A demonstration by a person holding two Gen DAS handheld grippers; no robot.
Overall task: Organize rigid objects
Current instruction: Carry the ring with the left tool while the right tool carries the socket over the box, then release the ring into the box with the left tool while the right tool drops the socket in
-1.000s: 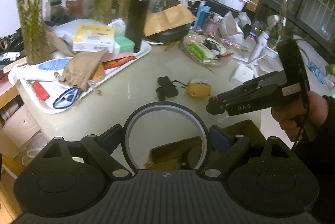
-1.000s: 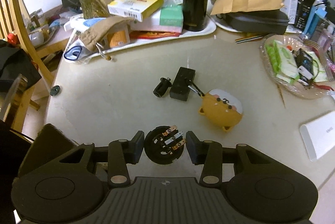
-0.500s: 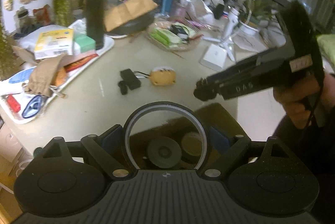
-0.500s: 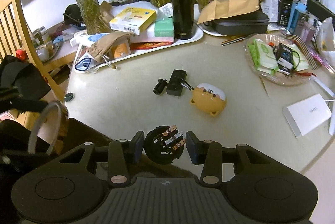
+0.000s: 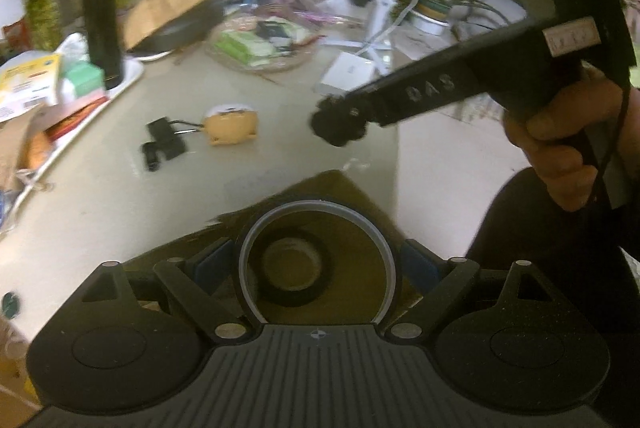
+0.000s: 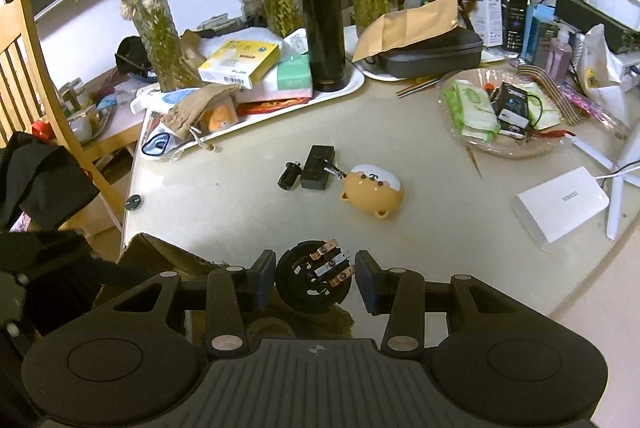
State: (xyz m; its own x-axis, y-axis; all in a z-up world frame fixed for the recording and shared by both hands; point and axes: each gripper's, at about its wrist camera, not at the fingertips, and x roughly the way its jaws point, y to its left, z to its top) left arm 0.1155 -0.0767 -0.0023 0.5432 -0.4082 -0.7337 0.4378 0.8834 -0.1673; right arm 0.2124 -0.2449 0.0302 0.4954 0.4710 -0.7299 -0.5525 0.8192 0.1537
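My left gripper is shut on a grey ring and holds it over an open cardboard box, where a black tape roll lies. My right gripper is shut on a round black plug part with copper contacts, at the table's near edge above the box corner. It also shows in the left wrist view. On the table lie a yellow bear-shaped case, a black block and a small black cylinder.
A white tray holds a black flask, boxes and a cloth pouch. A plate of packets, a white box, plant vases and a wooden chair surround the table.
Both grippers have pulled back from the table toward the box. The ring now hangs over the box's inside, with the tape roll visible through it. The plug part stays gripped.
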